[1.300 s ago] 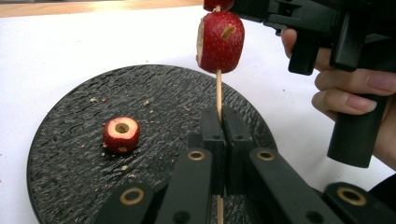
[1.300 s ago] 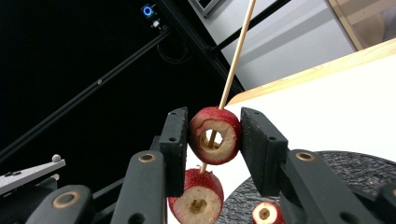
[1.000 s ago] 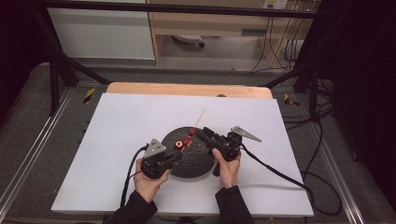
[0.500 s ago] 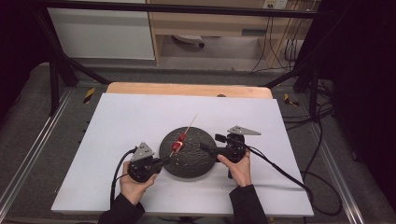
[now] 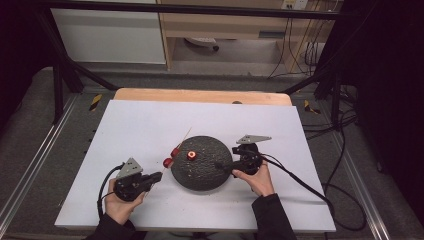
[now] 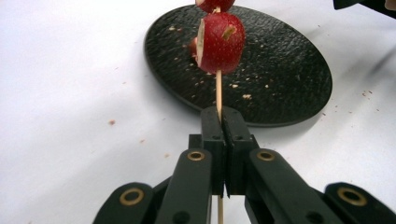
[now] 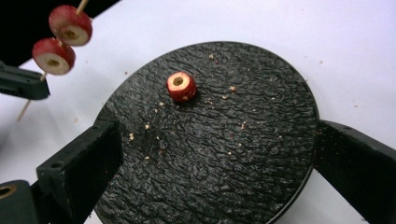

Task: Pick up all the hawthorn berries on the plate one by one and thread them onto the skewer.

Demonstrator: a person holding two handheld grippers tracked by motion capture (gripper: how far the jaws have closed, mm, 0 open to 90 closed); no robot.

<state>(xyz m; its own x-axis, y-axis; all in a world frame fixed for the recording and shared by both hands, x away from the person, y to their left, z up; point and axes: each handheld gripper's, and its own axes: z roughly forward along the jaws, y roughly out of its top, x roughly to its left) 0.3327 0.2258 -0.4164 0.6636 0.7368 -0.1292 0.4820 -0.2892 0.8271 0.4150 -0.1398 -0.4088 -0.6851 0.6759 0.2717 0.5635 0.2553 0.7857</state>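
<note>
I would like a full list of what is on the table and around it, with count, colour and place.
Plate: one, black, table centre.
Fruit piece: one, red, cored, lying on the plate.
Skewer: one, wooden, left of the plate, carrying two red fruit pieces.
Table: one, white top, wooden far edge.
Crumbs: several, pale, on the plate.
Cables: several, dark, on the floor behind.
Left tongs: shut on the skewer.
Right tongs: open, jaws either side of the plate, just been opening.

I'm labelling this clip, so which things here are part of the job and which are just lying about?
In the job:
- wooden skewer with two red fruit pieces, clamped in the left gripper
- loose red fruit piece
- black plate
- right gripper, open

Lying about:
- crumbs on the white table
</note>
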